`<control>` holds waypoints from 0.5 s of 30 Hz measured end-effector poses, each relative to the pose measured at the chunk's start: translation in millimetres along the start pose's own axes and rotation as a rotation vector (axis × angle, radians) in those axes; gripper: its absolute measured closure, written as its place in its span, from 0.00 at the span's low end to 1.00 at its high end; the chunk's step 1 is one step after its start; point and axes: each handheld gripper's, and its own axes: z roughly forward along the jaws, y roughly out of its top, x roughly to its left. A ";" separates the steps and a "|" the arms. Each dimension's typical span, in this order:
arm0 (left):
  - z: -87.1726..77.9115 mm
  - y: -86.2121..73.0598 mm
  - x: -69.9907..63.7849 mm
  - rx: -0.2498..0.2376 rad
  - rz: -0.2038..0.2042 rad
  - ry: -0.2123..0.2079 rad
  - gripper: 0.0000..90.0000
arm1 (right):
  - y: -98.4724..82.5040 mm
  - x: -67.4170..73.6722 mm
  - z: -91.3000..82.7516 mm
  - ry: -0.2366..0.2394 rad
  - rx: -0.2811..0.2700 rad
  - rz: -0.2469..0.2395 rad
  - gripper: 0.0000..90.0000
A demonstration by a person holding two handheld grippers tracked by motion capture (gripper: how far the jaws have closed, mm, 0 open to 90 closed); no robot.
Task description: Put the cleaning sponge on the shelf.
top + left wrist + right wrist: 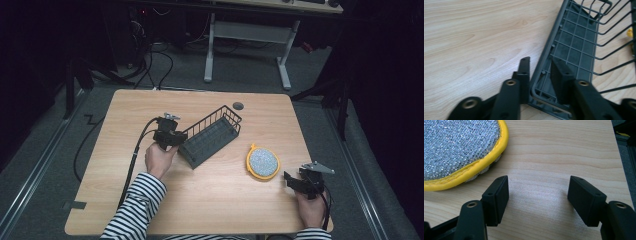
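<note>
Left gripper view | basket (574, 47) rim between released jaws | right jaws released

Lying in the middle on grey floor (50, 150) and showing pale wood grain: table (210, 200), with a small dark round cap (238, 105) sitting near its far edge. Standing beyond it, well apart: white desk frame (209, 55), with black cables (160, 60) trailing across the floor by its left leg. Running along either side of the table: metal rails (360, 175), with a dark patch of tape (74, 204) sticking to the floor just off the near left corner.
</note>
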 end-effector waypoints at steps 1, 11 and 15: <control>0.1 0.0 0.0 0.002 0.000 -0.005 0.73 | 0.0 0.0 0.0 0.000 0.000 0.000 0.37; -14.0 0.4 3.7 -0.044 -0.011 -0.005 0.44 | 0.0 -0.1 0.3 0.001 -0.004 -0.006 0.37; -28.2 -4.0 8.2 -0.086 -0.024 -0.021 0.41 | -0.1 0.3 0.3 0.000 -0.003 -0.003 0.37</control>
